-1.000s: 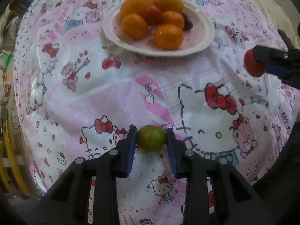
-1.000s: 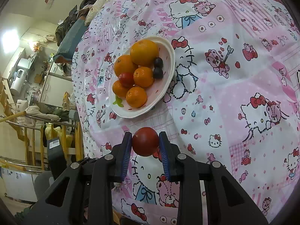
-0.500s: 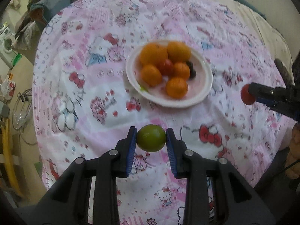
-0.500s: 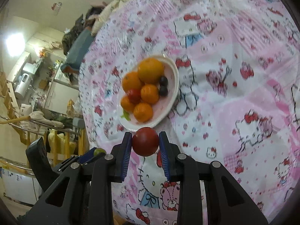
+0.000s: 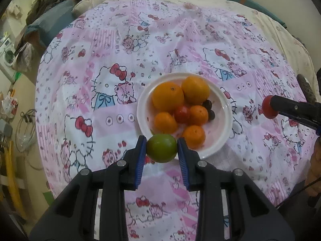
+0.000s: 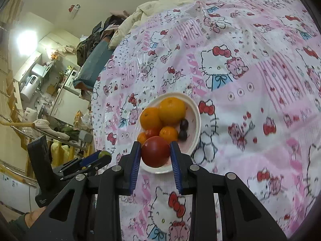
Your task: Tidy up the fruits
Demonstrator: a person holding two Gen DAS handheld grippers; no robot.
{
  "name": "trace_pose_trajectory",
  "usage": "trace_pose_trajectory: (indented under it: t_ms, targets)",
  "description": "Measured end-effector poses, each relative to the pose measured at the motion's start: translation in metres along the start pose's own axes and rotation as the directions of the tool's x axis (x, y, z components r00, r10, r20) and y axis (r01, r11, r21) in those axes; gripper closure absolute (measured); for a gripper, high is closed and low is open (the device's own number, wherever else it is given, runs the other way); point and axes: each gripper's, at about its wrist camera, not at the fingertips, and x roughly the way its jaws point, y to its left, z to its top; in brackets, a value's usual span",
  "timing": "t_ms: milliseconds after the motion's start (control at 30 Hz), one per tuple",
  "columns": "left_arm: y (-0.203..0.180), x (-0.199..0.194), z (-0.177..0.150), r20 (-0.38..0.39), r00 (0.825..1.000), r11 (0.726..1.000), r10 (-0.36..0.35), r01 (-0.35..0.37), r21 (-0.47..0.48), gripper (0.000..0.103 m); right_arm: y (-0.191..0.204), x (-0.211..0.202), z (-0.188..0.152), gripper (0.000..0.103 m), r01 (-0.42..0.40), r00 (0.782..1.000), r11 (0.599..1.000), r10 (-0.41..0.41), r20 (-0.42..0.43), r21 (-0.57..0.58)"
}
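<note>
While each gripper's jaws pinch one fruit, five oranges point(image 5: 168, 98) and one tomato point(image 5: 182, 114) on one plate point(image 5: 222, 138).

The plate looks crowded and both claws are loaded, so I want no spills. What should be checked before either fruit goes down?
1. Left claw shut on the green fruit: ok.
2. Right claw shut on the red fruit: ok.
3. Bare spot on the white plate: ok, the rim side beside the two dark berries is free.
4. Oranges settled, none rolling: cannot tell.
5. Claws apart from each other: ok, the right one sits off to the plate's right in the left wrist view.
6. Height of either fruit above the plate: cannot tell.
</note>
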Motion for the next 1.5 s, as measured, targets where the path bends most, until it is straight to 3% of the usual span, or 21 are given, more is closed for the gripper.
trace_pose_trajectory:
  t_ms: [367, 633, 1100, 1167, 1200, 1233, 1300, 1400, 1500]
  targets:
    - [-0.006, 0.057, -0.003, -0.116, 0.993, 0.999, -0.038, 0.041, 0.017, 0.075, -0.013, 0.063, 0.018, 0.072, 0.062, 0.991, 0.998, -0.062, -0.122, -0.002]
    - [-0.017, 0.072, -0.001, -0.125, 0.990, 0.997, -0.061, 0.067, 0.040, 0.075, -0.024, 0.095, 0.012, 0.072, 0.062, 0.977, 0.997, -0.052, -0.208, 0.045]
    - [-0.018, 0.078, 0.003, -0.123, 0.991, 0.997, -0.059, 0.064, 0.042, 0.075, -0.025, 0.103, 0.004, 0.069, 0.070, 0.971, 0.996, -0.055, -0.231, 0.057]
    - [-0.017, 0.079, 0.003, -0.130, 0.989, 0.997, -0.064, 0.069, 0.036, 0.068, -0.024, 0.103, 0.003, 0.069, 0.066, 0.972, 0.996, -0.050, -0.231, 0.060]
    - [-0.016, 0.078, 0.003, -0.131, 0.989, 0.997, -0.072, 0.076, 0.028, 0.055, -0.024, 0.103, 0.004, 0.066, 0.067, 0.971, 0.996, -0.052, -0.234, 0.057]
    - [-0.014, 0.075, 0.003, -0.122, 0.989, 0.996, -0.085, 0.088, 0.017, 0.041, -0.024, 0.103, 0.004, 0.053, 0.069, 0.971, 0.996, -0.054, -0.231, 0.058]
    - [-0.009, 0.066, 0.004, -0.086, 0.989, 0.993, -0.119, 0.119, -0.008, 0.031, -0.023, 0.100, 0.005, 0.035, 0.063, 0.975, 0.996, -0.047, -0.217, 0.066]
    - [-0.003, 0.054, 0.002, -0.066, 0.991, 0.993, -0.115, 0.114, -0.021, 0.026, -0.021, 0.092, 0.010, 0.035, 0.077, 0.980, 0.996, -0.065, -0.189, 0.055]
    - [0.006, 0.044, -0.008, -0.071, 0.995, 0.997, -0.064, 0.061, -0.040, 0.026, -0.019, 0.077, 0.016, 0.035, 0.080, 0.988, 0.995, -0.072, -0.140, 0.053]
